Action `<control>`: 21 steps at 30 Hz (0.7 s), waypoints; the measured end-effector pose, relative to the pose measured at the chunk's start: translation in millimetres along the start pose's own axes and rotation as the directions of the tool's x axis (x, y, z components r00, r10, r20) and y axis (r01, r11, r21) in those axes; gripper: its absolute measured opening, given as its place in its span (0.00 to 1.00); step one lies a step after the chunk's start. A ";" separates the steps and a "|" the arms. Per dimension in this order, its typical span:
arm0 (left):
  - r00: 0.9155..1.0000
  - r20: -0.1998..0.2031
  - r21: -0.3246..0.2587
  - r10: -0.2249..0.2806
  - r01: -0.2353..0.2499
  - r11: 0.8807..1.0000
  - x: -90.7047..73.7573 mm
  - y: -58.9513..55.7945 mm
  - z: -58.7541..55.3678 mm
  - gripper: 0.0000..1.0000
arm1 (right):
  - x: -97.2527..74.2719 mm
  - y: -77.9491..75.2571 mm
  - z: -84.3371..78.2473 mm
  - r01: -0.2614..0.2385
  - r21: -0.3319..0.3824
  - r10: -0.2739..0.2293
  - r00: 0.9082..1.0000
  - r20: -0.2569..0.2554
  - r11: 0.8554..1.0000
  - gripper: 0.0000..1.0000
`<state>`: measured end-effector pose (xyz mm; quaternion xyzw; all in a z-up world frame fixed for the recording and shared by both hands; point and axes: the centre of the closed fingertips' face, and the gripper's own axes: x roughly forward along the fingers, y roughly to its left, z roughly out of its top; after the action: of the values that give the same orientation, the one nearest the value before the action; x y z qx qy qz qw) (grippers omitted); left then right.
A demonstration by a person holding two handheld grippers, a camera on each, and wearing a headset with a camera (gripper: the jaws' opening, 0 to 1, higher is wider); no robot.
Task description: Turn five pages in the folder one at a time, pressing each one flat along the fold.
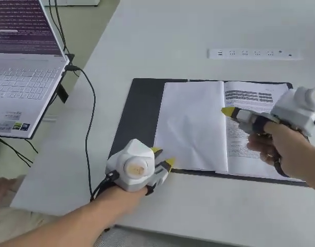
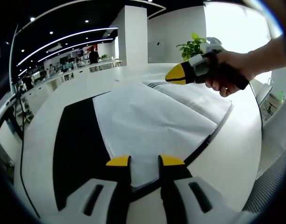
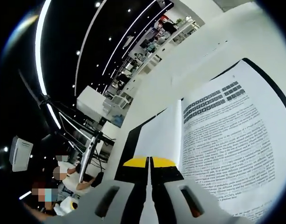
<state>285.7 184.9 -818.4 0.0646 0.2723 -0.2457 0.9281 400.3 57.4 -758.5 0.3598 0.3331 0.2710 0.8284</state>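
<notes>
By the near edge of the open black folder (image 1: 139,118) the left gripper (image 1: 163,157) hovers, jaws parted and empty, over the limp, creased blank page (image 1: 191,123), while further in the right gripper (image 1: 228,111), clenched on nothing, noses the fold (image 1: 223,134): pressing flat seems in hand, next a firm stroke along it.

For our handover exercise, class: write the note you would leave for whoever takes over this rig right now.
Left gripper: fingers open, empty, at the near edge of the open black folder on the white table.
Right gripper: fingers shut, empty, tip at the fold by the printed white page.
A blank white sheet lies turned to the left.
Page count cannot be told; finish pressing, then continue turning.
</notes>
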 end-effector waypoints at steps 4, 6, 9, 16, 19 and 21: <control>1.000 0.002 -0.007 0.004 -0.004 1.000 0.8 0.7 -0.1 0.22 | 15.1 -11.5 18.4 0.003 0.037 -0.004 1.000 0.014 0.999 0.00; 1.000 0.002 -0.009 0.005 -0.005 1.000 1.1 1.0 -0.2 0.22 | 22.6 -17.7 28.8 0.010 0.052 -0.012 1.000 0.028 0.999 0.00; 1.000 0.000 -0.007 0.005 -0.005 1.000 0.9 1.1 0.3 0.22 | 37.2 -28.7 39.5 0.025 0.063 -0.026 1.000 0.016 0.998 0.00; 1.000 0.001 -0.013 0.009 -0.009 1.000 1.0 1.2 0.7 0.22 | 64.5 -38.5 56.0 0.038 0.042 -0.036 0.999 -0.025 0.998 0.00; 1.000 0.000 -0.013 0.010 -0.010 1.000 1.2 1.0 0.6 0.22 | 69.5 -46.1 58.1 0.051 0.070 -0.049 0.998 -0.025 0.996 0.00; 1.000 0.000 -0.013 0.009 -0.009 1.000 1.4 1.3 0.6 0.22 | 73.3 -52.0 57.0 0.059 0.075 -0.057 0.998 -0.035 0.995 0.00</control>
<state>287.6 185.2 -818.7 0.0599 0.2735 -0.2397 0.9296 500.0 53.3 -795.4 0.3768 0.3670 0.2398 0.8160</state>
